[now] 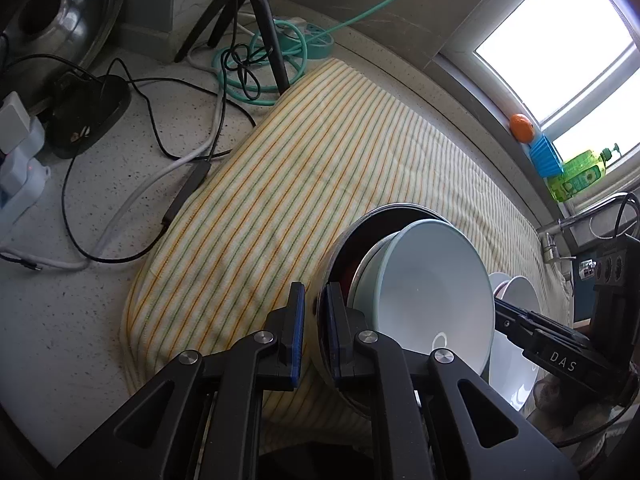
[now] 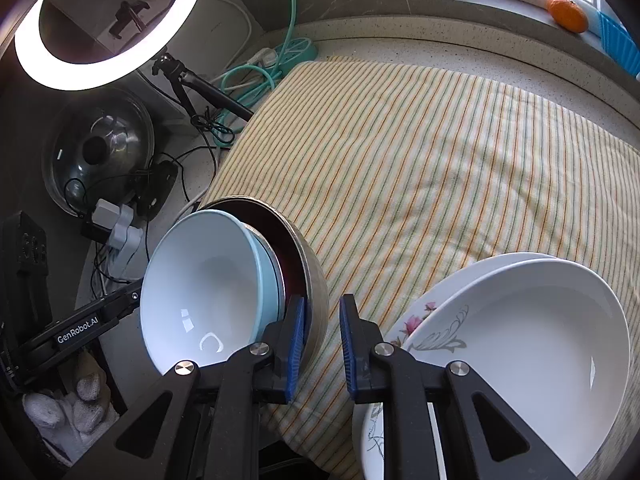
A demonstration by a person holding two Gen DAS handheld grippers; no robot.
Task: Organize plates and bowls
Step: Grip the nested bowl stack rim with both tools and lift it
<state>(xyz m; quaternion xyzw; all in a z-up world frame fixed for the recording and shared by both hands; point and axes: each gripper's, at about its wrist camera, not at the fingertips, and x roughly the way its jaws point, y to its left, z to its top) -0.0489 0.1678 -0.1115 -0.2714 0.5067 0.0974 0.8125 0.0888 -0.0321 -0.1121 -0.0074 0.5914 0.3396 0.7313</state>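
**A:** What is shown from the left wrist?

**B:** The left gripper (image 1: 315,312) is seen nearly closed, its blue ribbed pads pinching the thin rim of the metal bowl (image 1: 384,207); one pad lies inside the rim, one outside. A pale bowl (image 1: 432,288) is nested inside, smooth and glazed. The stack is held tilted above the striped cloth (image 1: 300,160), which is soft and creased.

**A:** And from the right wrist?

**B:** The opposite rim is straddled by the right gripper (image 2: 322,340), and its inner pad is laid against the wall. A sliver of cloth shows beside the outer pad, so it cannot be told whether a firm pinch is made. Two white plates (image 2: 520,320) are stacked just beside it; they are deep, glossy and flower-printed.

**A:** How should the step be done well?

**B:** By the look of it, the nested bowls are being carried to a resting place. Both sides should be kept level, since glazed bowls are likely to slide inside polished steel; the right grip should be confirmed first. The stack should be lowered slowly onto the cloth, clear of the plates, and released only once it is seated.
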